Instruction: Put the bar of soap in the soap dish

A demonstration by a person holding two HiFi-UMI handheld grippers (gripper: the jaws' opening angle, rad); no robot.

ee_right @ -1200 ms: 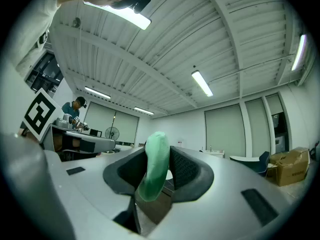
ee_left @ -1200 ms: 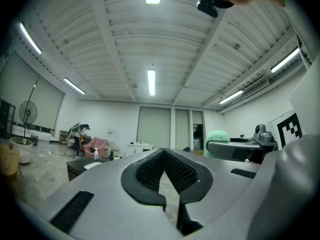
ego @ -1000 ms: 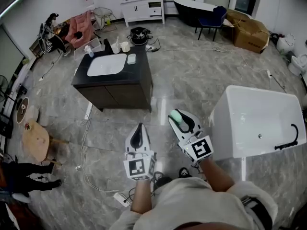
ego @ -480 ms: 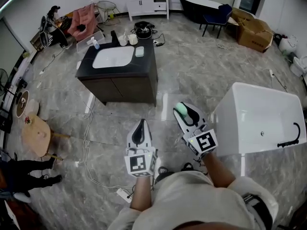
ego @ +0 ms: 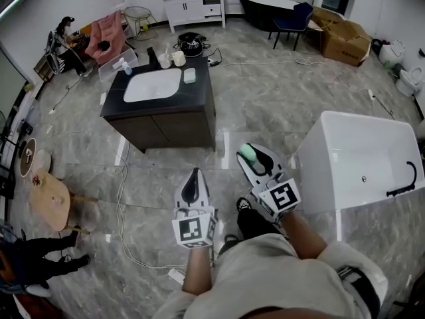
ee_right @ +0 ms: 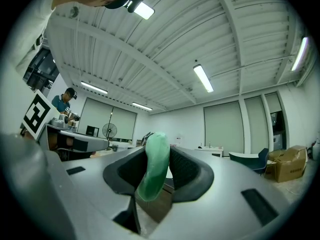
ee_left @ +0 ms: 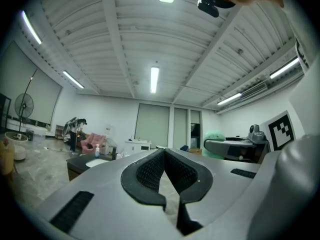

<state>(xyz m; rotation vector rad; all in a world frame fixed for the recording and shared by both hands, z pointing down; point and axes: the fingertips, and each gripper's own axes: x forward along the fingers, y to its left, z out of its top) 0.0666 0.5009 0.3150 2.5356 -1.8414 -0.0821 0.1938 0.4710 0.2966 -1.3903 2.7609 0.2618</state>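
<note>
Shoe (ego: 255,222) stepped fwd; vanity (ego: 172,128) slightly nearer.

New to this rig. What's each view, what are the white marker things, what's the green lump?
No robot: a person holds a claw in each hand; the marker cubes belong to them. The head view looks down from a camera on the person's head. The other two views come from cameras riding on each claw, looking along its jaws. The right claw is shut on a green bar of soap. The left claw is shut, empty. Ahead is a dark vanity with a white basin; the pale green item beside it may be the soap dish. A white bathtub stands right.
</note>
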